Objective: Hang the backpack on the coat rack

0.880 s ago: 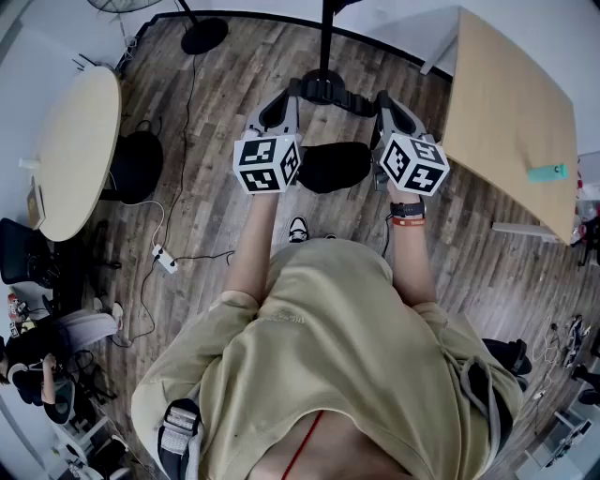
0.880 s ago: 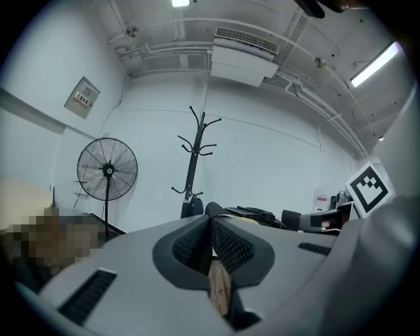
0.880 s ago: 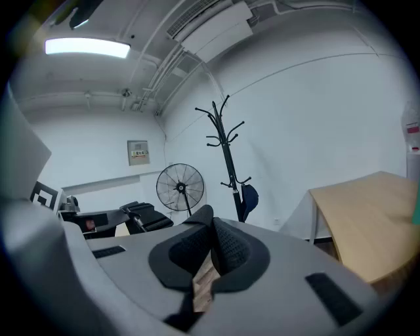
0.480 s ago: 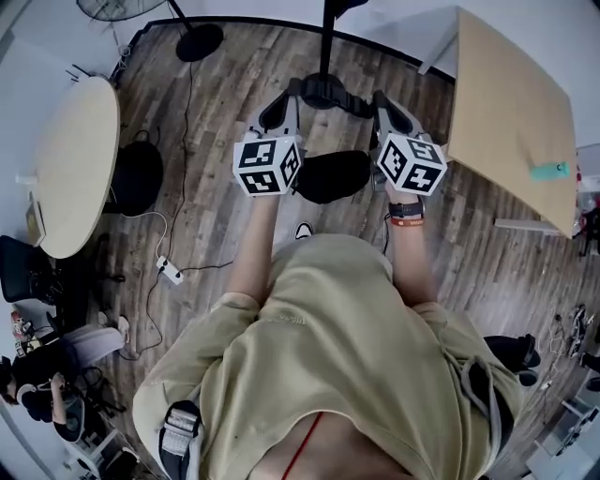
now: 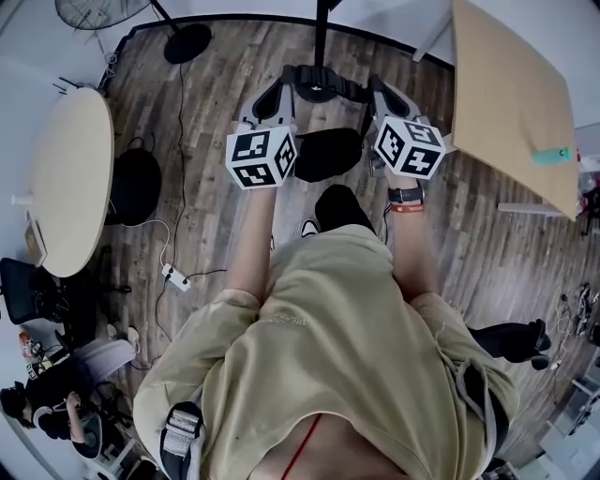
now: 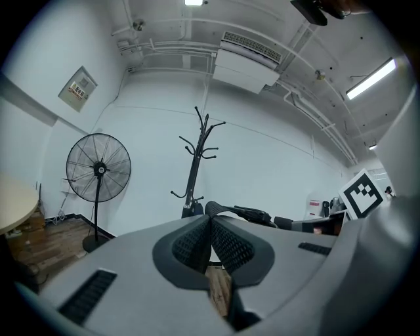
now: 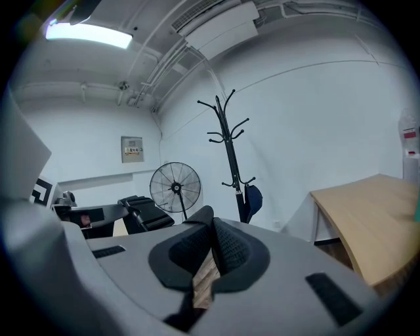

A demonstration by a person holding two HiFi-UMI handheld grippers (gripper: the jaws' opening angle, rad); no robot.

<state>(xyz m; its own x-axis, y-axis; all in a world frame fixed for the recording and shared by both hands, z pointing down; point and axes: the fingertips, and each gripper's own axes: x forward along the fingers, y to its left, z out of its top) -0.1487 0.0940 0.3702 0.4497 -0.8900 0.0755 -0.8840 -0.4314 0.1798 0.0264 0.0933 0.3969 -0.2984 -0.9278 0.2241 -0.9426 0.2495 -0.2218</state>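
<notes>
Two hand-held claws carry a black backpack toward a coat rack, seen from above. At far left stands a round table [image 5: 66, 159], then a standing fan [image 5: 186, 41] on the wooden floor. The left claw [image 5: 284, 82] is clamped tight, its pads pressed together with the backpack's black top strap pinched at their tips. The backpack [image 5: 328, 153] hangs between the two marker cubes. Just ahead rises the black coat rack [image 5: 322, 28], its hooks higher than the claws, with a dark blue item [image 7: 251, 197] low on its pole. The right claw [image 5: 375, 86] is likewise closed hard on the strap's other end. At right is a pale wooden table [image 5: 511, 103]. Since a moment ago, both claws and the bag have moved nearer the pole. A black shoe [image 5: 339, 206] has also appeared beneath the bag, so the person seems to be stepping in. The approach looks nearly finished, but the strap has yet to go over a hook.
</notes>
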